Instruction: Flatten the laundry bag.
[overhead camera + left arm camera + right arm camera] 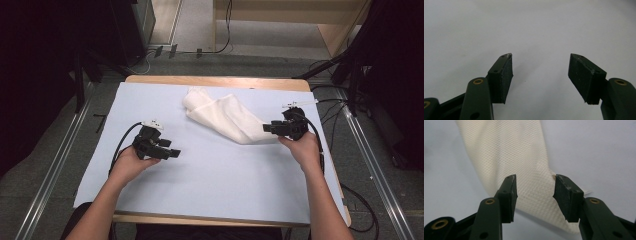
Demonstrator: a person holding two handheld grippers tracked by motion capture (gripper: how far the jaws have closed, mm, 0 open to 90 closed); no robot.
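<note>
A crumpled white cloth (225, 117) lies on the pale blue mat (210, 170), running from the back middle toward the right. My right gripper (267, 128) is at the cloth's near right end; in the right gripper view the jaws stand apart on either side of the mesh-textured cloth (524, 170), with the gripper (535, 195) open just above it. My left gripper (172, 152) hovers over bare mat at the left, well away from the cloth. Its jaws are wide apart in the left gripper view, the gripper (540, 75) open and holding nothing.
The mat covers a wooden table (215, 80) whose edge shows at the back. Cables (350, 200) trail off the right side. Metal floor rails (55, 170) run along both sides, with dark equipment at the left and right.
</note>
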